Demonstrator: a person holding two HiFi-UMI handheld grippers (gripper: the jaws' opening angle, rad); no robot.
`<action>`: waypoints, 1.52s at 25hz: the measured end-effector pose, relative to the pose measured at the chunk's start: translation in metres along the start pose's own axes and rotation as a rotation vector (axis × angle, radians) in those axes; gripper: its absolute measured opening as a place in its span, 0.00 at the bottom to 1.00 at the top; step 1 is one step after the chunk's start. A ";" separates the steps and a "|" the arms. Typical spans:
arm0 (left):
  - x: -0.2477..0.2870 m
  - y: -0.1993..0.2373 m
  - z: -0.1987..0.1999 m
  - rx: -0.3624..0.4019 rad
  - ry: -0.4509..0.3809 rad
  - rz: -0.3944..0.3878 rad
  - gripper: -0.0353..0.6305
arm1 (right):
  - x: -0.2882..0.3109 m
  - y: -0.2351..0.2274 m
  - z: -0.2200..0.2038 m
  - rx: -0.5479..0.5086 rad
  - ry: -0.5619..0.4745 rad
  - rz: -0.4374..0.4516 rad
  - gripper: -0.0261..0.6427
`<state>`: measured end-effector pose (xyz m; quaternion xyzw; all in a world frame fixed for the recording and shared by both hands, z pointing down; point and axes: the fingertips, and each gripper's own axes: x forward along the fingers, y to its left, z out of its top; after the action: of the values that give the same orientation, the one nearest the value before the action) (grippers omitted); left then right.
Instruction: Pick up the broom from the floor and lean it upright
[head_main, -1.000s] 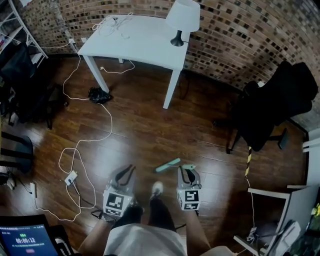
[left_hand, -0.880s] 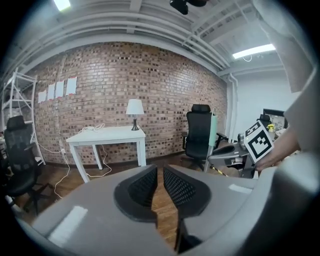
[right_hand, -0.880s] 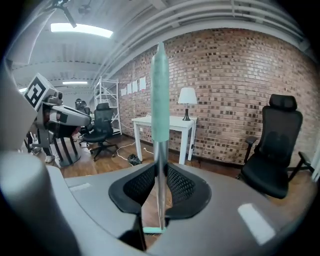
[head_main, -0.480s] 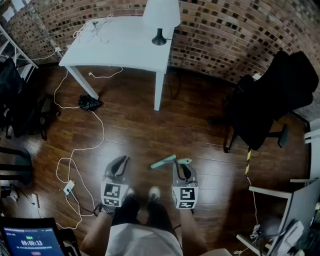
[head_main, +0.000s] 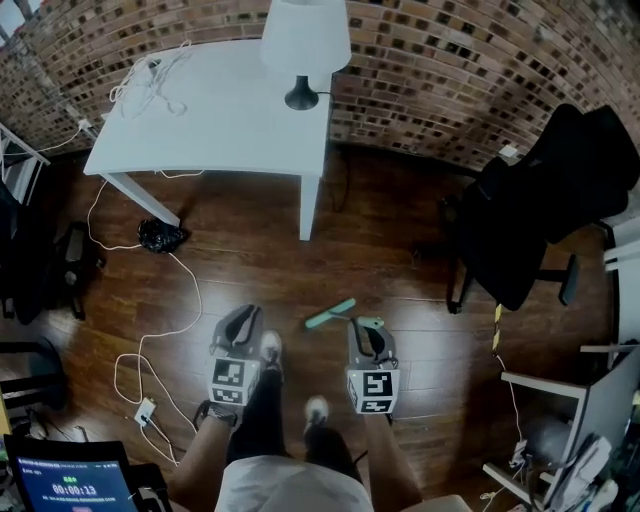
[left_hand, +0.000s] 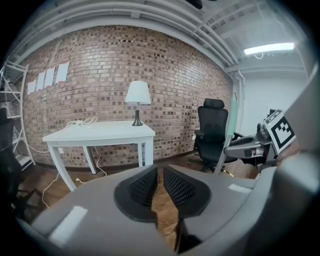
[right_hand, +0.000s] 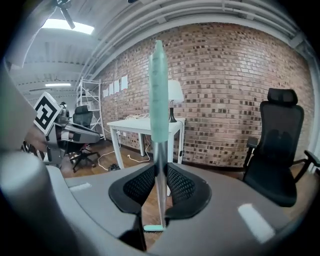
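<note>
broom (right_hand: 158, 85): silver shaft, mint-green grip on top, upright, clamped in right gripper (right_hand: 159, 175).

One table (head_main: 200, 100), one lamp (head_main: 305, 40), one broom (head_main: 330, 313), two tools (head_main: 245, 316) (head_main: 368, 326)

You've got one readable text: timer 00:00:13 on the screen (head_main: 62, 480) at lower left. Pinned sheets (left_hand: 49, 78) too small to read.

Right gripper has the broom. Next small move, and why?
Probably carry it forward to the bare brick wall between the white table and the black chair. The right gripper is clamped on the broom, its handle roughly upright, so it only needs a surface to lean on.
</note>
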<state>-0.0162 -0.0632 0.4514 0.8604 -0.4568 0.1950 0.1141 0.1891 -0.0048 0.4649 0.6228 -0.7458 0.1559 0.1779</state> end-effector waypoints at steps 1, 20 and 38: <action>0.014 0.009 0.001 0.003 0.009 -0.009 0.11 | 0.014 -0.001 0.002 0.002 0.009 -0.007 0.17; 0.186 0.077 -0.007 -0.068 0.047 -0.008 0.11 | 0.210 -0.017 -0.014 0.038 0.067 0.000 0.17; 0.223 0.090 -0.066 -0.085 0.081 0.019 0.11 | 0.330 -0.018 -0.059 -0.053 0.071 0.027 0.18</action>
<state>0.0061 -0.2538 0.6104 0.8419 -0.4676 0.2114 0.1670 0.1580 -0.2697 0.6690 0.6020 -0.7511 0.1604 0.2184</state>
